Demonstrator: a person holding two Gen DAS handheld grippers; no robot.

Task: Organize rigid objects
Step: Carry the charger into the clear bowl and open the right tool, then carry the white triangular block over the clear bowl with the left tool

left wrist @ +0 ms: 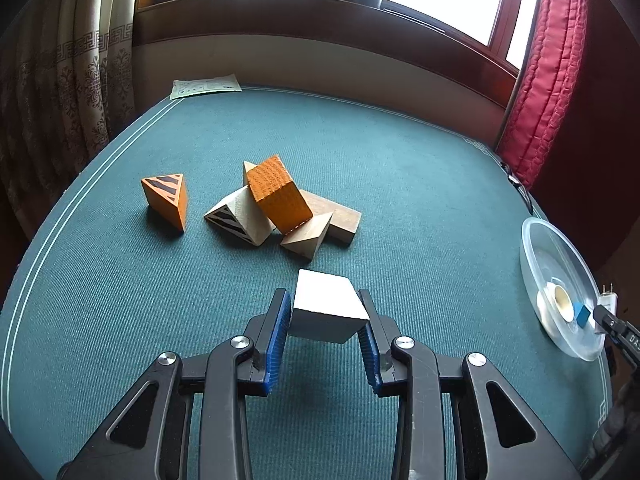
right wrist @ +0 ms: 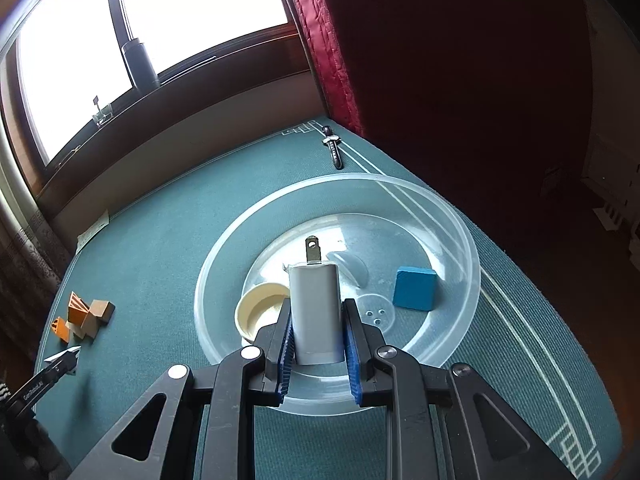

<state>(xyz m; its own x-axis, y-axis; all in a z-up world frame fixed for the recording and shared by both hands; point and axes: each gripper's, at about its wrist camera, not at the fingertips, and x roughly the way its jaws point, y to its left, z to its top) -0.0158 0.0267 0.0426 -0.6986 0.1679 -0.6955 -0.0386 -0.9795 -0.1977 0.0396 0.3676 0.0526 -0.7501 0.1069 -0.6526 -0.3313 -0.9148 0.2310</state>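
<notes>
Teal cloth over the whole bench (left wrist: 400,168), pale border lines along its edge. Far left, at the back edge: a printed paper sheet (left wrist: 205,85). Nearer, left of centre: an orange triangular block (left wrist: 168,199) with black stripes, standing just apart from the pile. Then the pile itself: a pale striped wedge (left wrist: 236,218), an orange rectangular block (left wrist: 278,194) leaning tilted on top, a plain wooden wedge (left wrist: 306,240) and a flat brown block (left wrist: 340,220) behind it, all touching.

Centre foreground: left tool (left wrist: 325,312), narrow, blue pads clamped on a white block (left wrist: 326,300), lifted clear of the cloth with a shadow beneath.

Far right: clear plastic bowl (right wrist: 460,232) near the bench corner. Inside, left to right: a cream round lid (right wrist: 260,310), a clear plastic piece (right wrist: 350,268), a blue square block (right wrist: 414,288). Right tool (right wrist: 318,344) over the bowl's near side, narrow, gripping a grey plug adapter (right wrist: 314,312) by its sides, metal prong pointing away. Whether the adapter touches the bowl floor: cannot tell.

Beyond the bowl, by the red quilted curtain (right wrist: 320,40): a wristwatch (right wrist: 333,148) on the cloth.
</notes>
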